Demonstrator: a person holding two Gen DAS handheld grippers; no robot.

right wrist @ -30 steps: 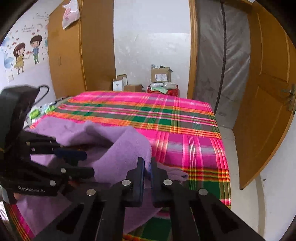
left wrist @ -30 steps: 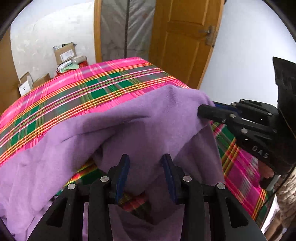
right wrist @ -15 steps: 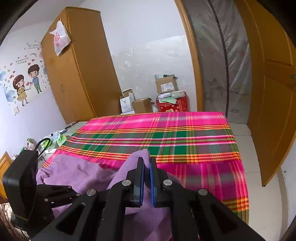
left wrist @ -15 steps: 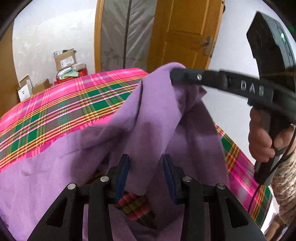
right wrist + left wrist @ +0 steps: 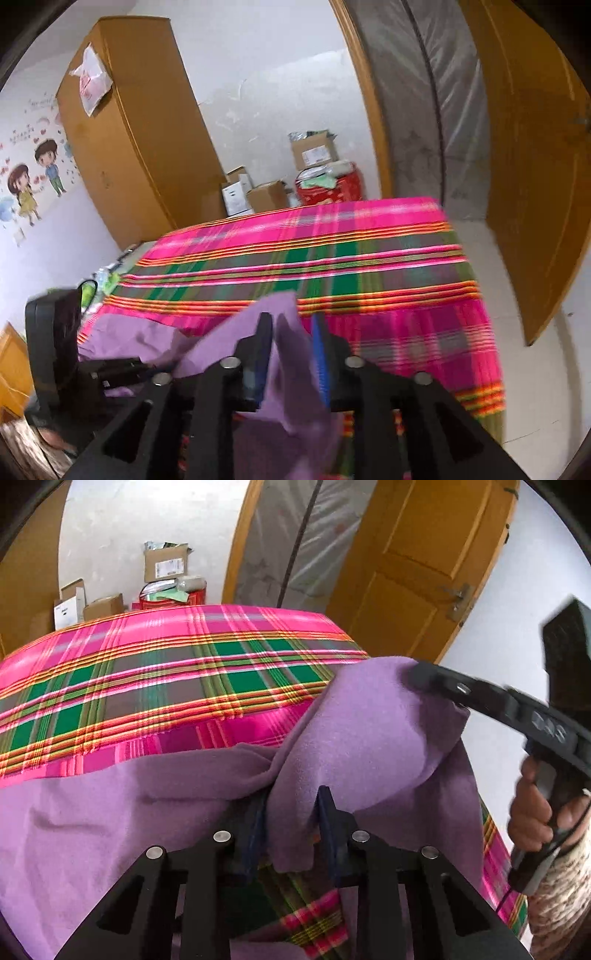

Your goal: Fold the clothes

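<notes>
A purple fleece garment (image 5: 369, 731) lies rumpled over the near part of a bed with a pink and green plaid sheet (image 5: 184, 672). My left gripper (image 5: 291, 808) straddles a hanging fold of it; its jaws are closing and the pads are not clamped. My right gripper (image 5: 291, 328) has the garment's (image 5: 291, 369) raised corner between its blue pads, and its jaws are opening with a gap showing. From the left wrist view the right gripper (image 5: 421, 675) holds that corner up at the bed's right side, with a hand (image 5: 532, 812) on its grip.
Past the plaid bed (image 5: 369, 258) stand cardboard boxes (image 5: 314, 153) and a red bag (image 5: 328, 184) by the far wall. A tall wooden wardrobe (image 5: 140, 147) is at the left and a wooden door (image 5: 424, 572) at the right. The bed's right edge drops to the floor (image 5: 535, 369).
The right gripper has come down from high above the bed, and its jaws have parted around the cloth corner. The left gripper has slid along the garment, and its jaws have narrowed on the hanging fold.
</notes>
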